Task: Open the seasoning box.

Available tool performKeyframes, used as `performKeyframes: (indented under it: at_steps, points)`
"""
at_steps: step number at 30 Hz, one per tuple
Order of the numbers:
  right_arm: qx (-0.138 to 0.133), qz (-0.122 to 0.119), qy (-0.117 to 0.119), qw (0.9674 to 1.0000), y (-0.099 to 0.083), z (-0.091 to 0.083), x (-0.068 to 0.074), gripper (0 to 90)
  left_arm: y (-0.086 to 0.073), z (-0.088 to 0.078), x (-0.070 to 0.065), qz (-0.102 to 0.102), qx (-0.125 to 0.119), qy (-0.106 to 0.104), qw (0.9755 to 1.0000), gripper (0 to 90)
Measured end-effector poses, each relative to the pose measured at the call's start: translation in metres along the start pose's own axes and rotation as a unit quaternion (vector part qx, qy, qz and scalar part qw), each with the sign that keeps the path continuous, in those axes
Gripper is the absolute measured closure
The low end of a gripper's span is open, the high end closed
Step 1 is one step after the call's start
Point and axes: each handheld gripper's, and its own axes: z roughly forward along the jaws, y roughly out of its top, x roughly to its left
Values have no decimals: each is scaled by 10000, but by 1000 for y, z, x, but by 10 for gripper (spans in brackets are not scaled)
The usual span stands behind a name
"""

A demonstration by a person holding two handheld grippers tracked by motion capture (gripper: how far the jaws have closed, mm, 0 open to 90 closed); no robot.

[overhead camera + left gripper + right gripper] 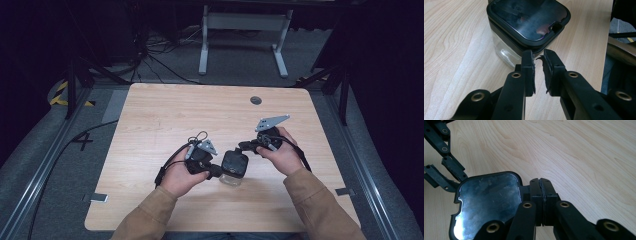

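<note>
While we look down from above, these are the things we can make out.
Table: a pale wood-grain table point(165, 115) carries one clear container near its front middle, between the two hands.
Container: a small square jar point(234, 165) with clear walls point(504, 51), rounded corners and a black-rimmed lid point(487, 202); the lid's glossy centre panel reflects light, and one edge has a small notch point(557, 25).
Left gripper: the left gripper point(538, 56) sits just beside the jar, jaws a narrow gap apart with nothing between them; we see worn, torn pads point(546, 67), their tips close under the lid's rim.
Right gripper: the right gripper point(540, 181) has its jaws pressed together, just at the lid's edge; we cannot tell whether it pinches anything.
Hands: the left hand point(182, 175) and the right hand point(282, 155) each hold a gripper, tan sleeves point(320, 210) showing.
</note>
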Motion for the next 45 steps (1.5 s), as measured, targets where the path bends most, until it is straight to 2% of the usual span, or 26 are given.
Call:
performKeyframes:
  at_steps: [9, 11, 12, 14, 17, 18, 20, 23, 25, 27, 29, 33, 38, 40, 45]
  points:
    - [15, -8, -58, 10000, 0, 0, 2, 899, 3, 1, -1, 41, -81, 50, 9999, 817]
    - [-81, -104, -136, 9998, -1, -4, 6, 899, 3, 1, -1, 51, -104, 59, 9999, 817]
    - [-270, -115, -103, 9995, -2, -11, 10, 900, 3, 1, -1, 62, -107, 67, 9999, 815]
    - [-456, -183, -82, 9988, -7, -26, 19, 900, 3, 1, -2, 32, -149, 70, 9999, 814]
    - [-373, -295, 62, 9989, -21, -42, 34, 900, 3, 0, -2, 53, -169, 76, 9998, 812]
    - [-373, -295, 62, 9989, -21, -42, 34, 900, 3, 0, -2, 51, -192, 84, 9998, 812]
    - [-207, -386, 252, 9987, -33, -48, 45, 900, 4, -1, -2, 55, -209, 108, 9997, 812]
    - [-67, -454, 465, 9979, -45, -42, 61, 899, 5, 0, -3, 14, -254, 138, 9996, 806]
    - [-25, -557, 445, 9975, -48, -34, 68, 899, 5, 0, -3, 64, -259, 160, 9995, 806]
    - [-95, -577, 366, 9976, -47, -29, 72, 899, 6, 1, -4, 25, -302, 153, 9994, 806]
    - [-154, -608, 173, 9979, -45, -27, 73, 898, 6, 2, -3, 13, -307, 112, 9995, 807]
    - [-383, -499, 22, 9980, -41, -30, 72, 899, 7, 6, -4, 82, -242, 152, 9996, 820]
    - [-552, -449, -47, 9975, -35, -35, 70, 899, 9, 7, -5, 169, -213, 217, 9994, 821]
    - [-636, -418, -62, 9971, -31, -38, 68, 899, 10, 6, -7, 136, -346, 223, 9991, 820]
    - [-626, -401, -138, 9971, -25, -39, 62, 900, 13, 6, -7, 152, -382, 274, 9988, 805]
